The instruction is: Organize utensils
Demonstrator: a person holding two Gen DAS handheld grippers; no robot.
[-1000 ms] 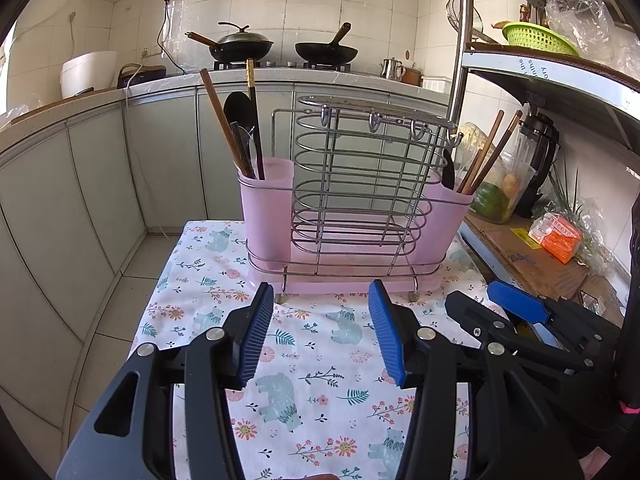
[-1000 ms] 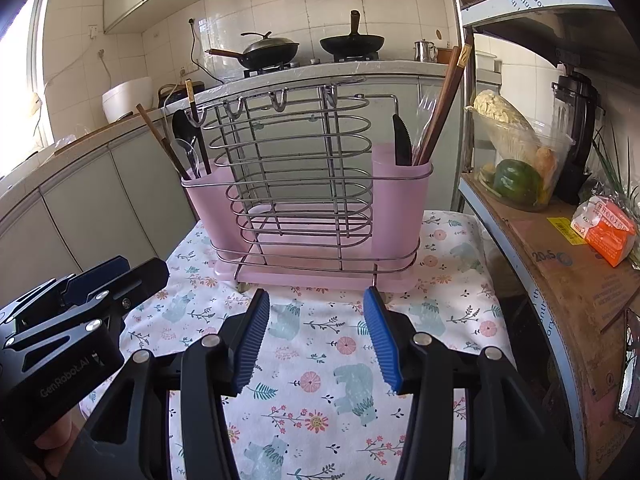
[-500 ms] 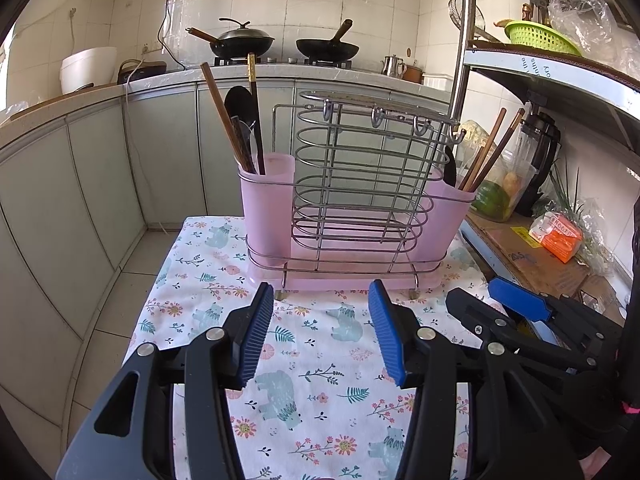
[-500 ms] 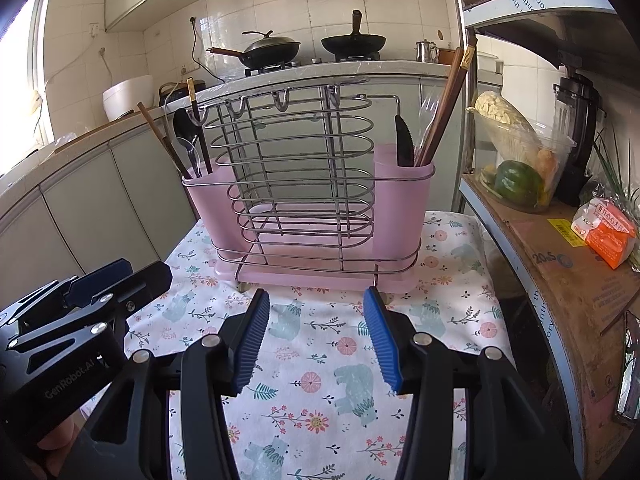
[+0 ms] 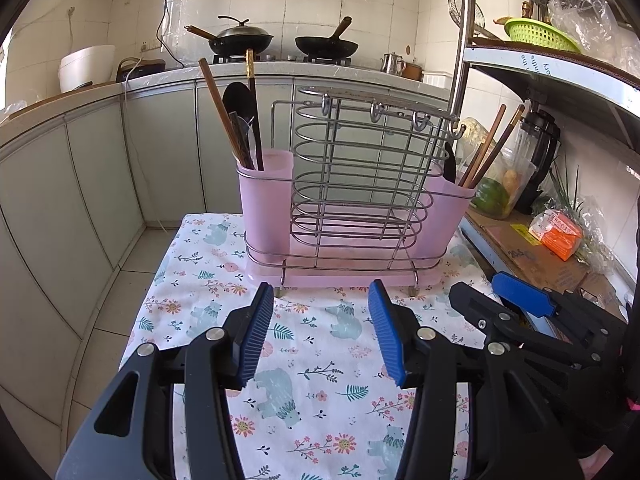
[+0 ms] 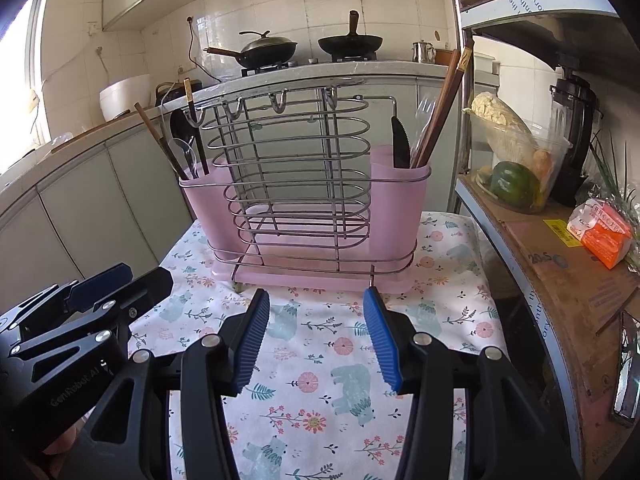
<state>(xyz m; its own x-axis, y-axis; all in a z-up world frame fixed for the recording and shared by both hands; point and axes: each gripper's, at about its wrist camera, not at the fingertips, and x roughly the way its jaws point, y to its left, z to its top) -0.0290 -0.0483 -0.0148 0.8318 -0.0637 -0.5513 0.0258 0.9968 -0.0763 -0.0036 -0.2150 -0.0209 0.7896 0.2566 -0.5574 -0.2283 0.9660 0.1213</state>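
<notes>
Both grippers, L [image 5: 321,328] & R [image 6: 316,336], gape empty, barely shifted vs 1 s ago. Utensils [image 5: 240,120] stand in rack [image 5: 352,200] cups at table's [image 5: 320,380] far edge; sorted or pending, can't tell.

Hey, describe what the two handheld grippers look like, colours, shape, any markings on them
Both match. The left gripper and right gripper have chunky matte black plastic bodies with triangular cut-outs and round silver pivot screws. Each carries two fingers faced with ribbed blue pads. In the right wrist view, the left gripper's side bears pale lettering that looks like "GenRobot.AI". No cables show.
</notes>
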